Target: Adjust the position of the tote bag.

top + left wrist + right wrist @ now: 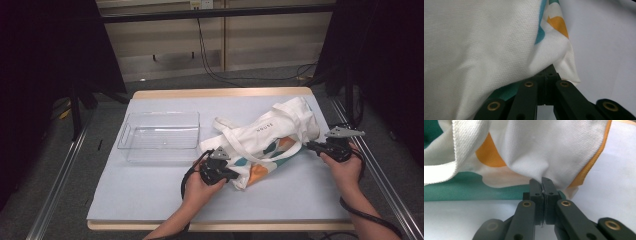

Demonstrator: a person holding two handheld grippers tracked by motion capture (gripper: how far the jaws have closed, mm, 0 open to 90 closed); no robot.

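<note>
While each gripper is clenched on cloth, the white canvas tote bag with teal and orange print (270,142) lies on the pale blue surface (150,190): left gripper (231,175) pinches its near corner, right gripper (309,145) its far edge, likely to stretch it flat. Long axis runs diagonally, near-left to far-right, beside the clear plastic tray (160,137)

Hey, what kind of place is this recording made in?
Probably a lab or test workshop, not a home: a metal frame rail flanks the pale blue work table, black curtains hang at the sides, and loose black cables trail across the floor.
</note>
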